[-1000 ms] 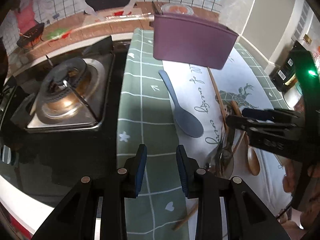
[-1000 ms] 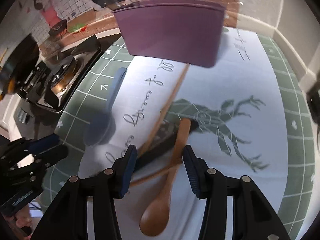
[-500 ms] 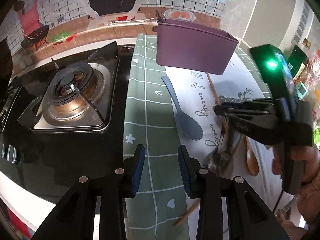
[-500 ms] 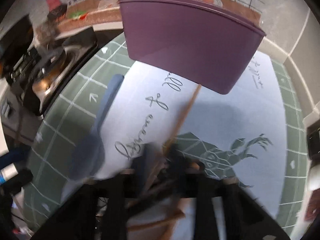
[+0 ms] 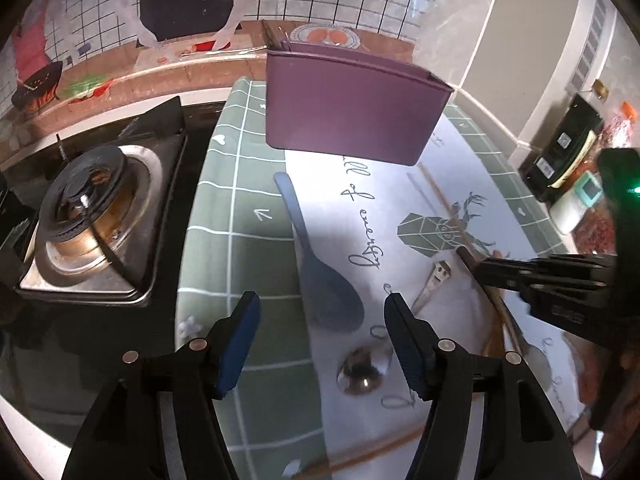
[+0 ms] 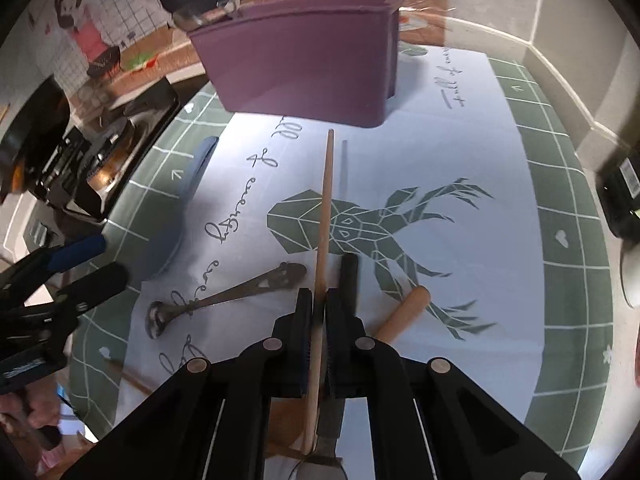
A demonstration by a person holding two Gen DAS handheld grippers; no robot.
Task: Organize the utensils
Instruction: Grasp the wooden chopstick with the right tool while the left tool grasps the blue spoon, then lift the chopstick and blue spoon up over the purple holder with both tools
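The green grid-patterned mat with its white stag-printed centre point(image 6: 560, 184) covers the worktop beside the steel gas burner point(image 5: 88, 216). At its far end stands the tall purple plastic utensil bin point(image 5: 352, 112), upright; whether anything is already inside it I cannot tell.

Most of the sorting looks undone. The blue-grey plastic serving spoon point(image 5: 320, 276) lies flat on the mat's left half, the small steel spoon point(image 6: 224, 298) lies near it, and a round wooden handle point(image 6: 404, 312) rests on the stag print, all well apart from the bin. One item is in hand: the right gripper point(image 6: 318, 320) is clamped tight on the thin wooden chopstick point(image 6: 326, 208), whose tip points toward the bin's base and appears raised off the mat. The left gripper point(image 5: 320, 336) hovers over the blue-grey spoon's bowl, its jaws opening with nothing between them.

Room is fair. The white centre between the bin and the loose pieces is bare. The bin's near wall is tall, so the chopstick will likely need lifting over the rim. The burner edge crowds the left hand's side.
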